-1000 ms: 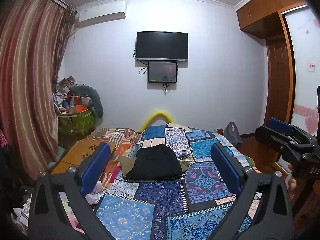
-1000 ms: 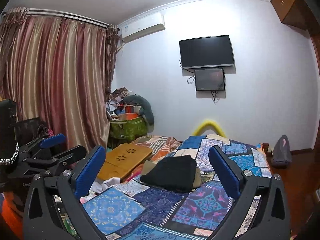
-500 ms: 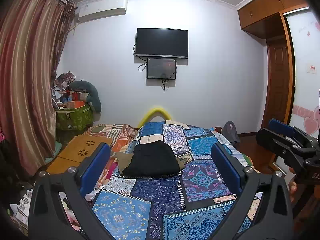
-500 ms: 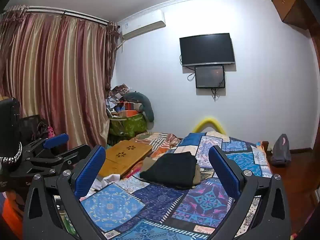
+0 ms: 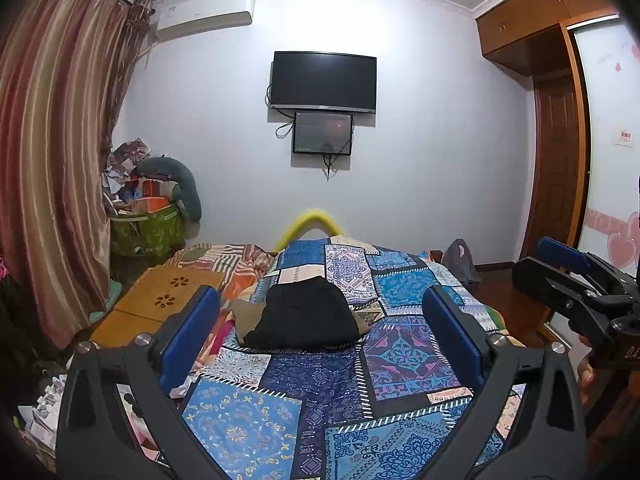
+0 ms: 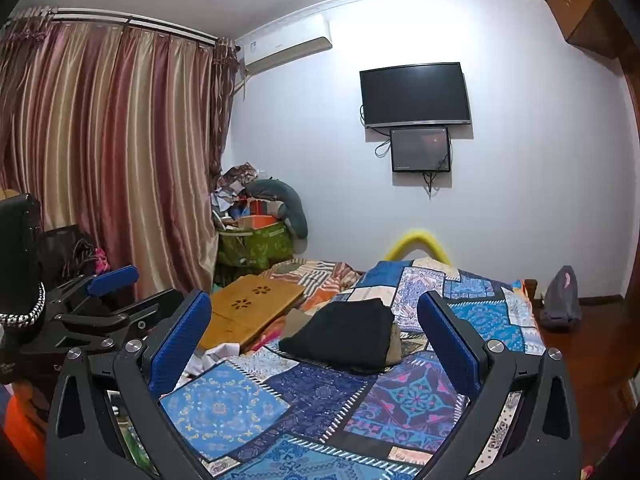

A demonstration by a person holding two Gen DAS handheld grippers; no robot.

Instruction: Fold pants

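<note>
A: Tongs first. Left gripper (image 5: 320, 332): jaws wide apart, nothing btwn, held up over near end of bed. Right gripper (image 6: 314, 332): same, wide apart, empty, also raised. Neither touching cloth.

B: OK. Rest, big to small?

A: Item 1, bed (image 5: 280, 436): blue patchwork cover, fills lower half of both views. Item 2, lap desk (image 6: 252, 312): wooden, on bed's left side. Item 3, pants (image 5: 304, 314): black, a compact bundle mid-bed toward far end, well apart from both grippers. Item 4, tan cloth (image 5: 248, 316): under the pants, edges poking out at left and right.

B: Status?

A: Pants look folded already, neat stack, edges roughly square. Can't tell fold count from here. My read: task at or near end. Left, if anything: a tidy-up press or moving stack. Tan cloth maybe another garment, unclear.
</note>
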